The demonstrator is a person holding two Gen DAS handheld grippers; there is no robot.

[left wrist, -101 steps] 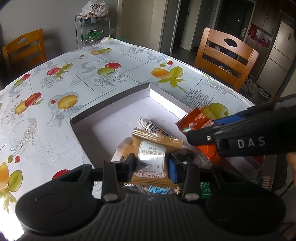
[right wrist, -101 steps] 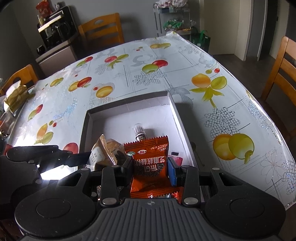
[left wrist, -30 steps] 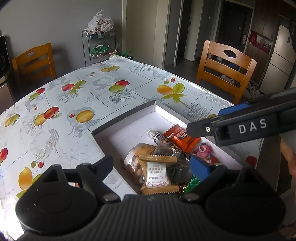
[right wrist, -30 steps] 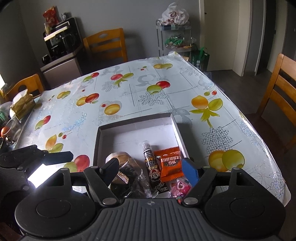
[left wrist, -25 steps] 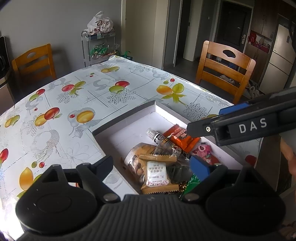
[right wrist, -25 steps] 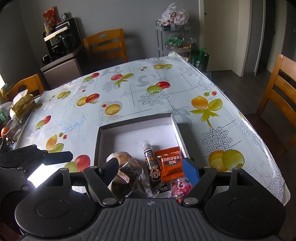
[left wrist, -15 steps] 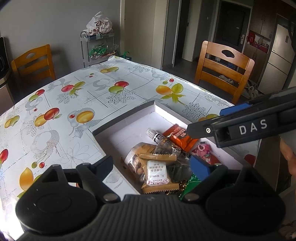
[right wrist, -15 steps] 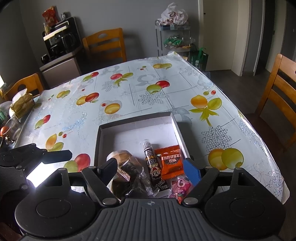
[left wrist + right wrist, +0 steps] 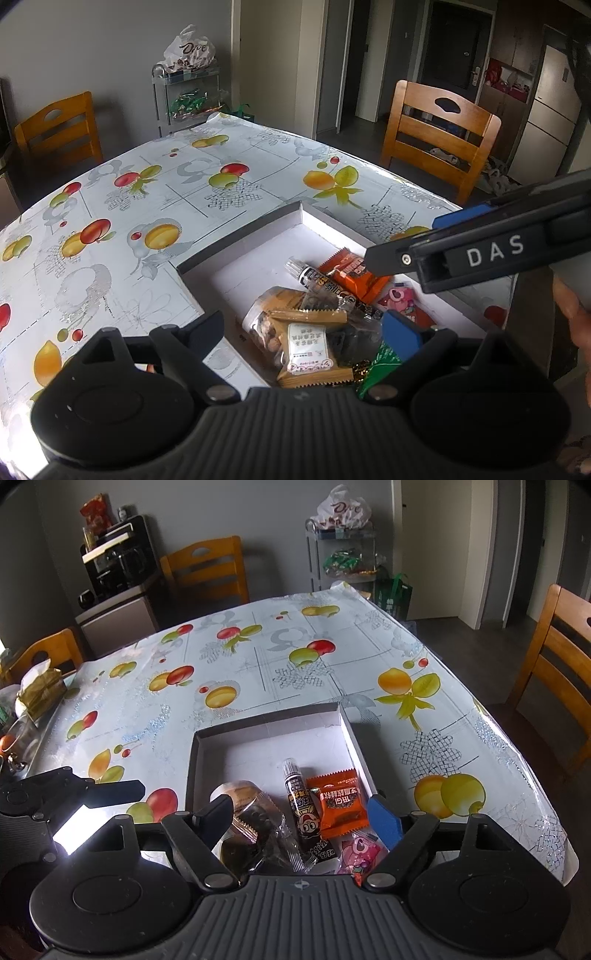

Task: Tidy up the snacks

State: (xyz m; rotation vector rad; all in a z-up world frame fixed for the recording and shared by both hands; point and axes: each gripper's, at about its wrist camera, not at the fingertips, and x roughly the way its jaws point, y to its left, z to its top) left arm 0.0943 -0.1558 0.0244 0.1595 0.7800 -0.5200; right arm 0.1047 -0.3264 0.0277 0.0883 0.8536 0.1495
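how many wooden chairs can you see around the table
3 across both views: one by the far wall, one at the table's left edge, one on the right. Others may sit outside the views.

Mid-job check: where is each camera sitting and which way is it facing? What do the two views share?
Left wrist: on the left claw, angled down at the box from its left side. Its open fingers show, plus the right claw and a fingertip.
Right wrist: on the right claw, angled down along the box. Its open fingers show; the left claw is at lower left.
Shared: the box, orange packet, dark tube, tablecloth.
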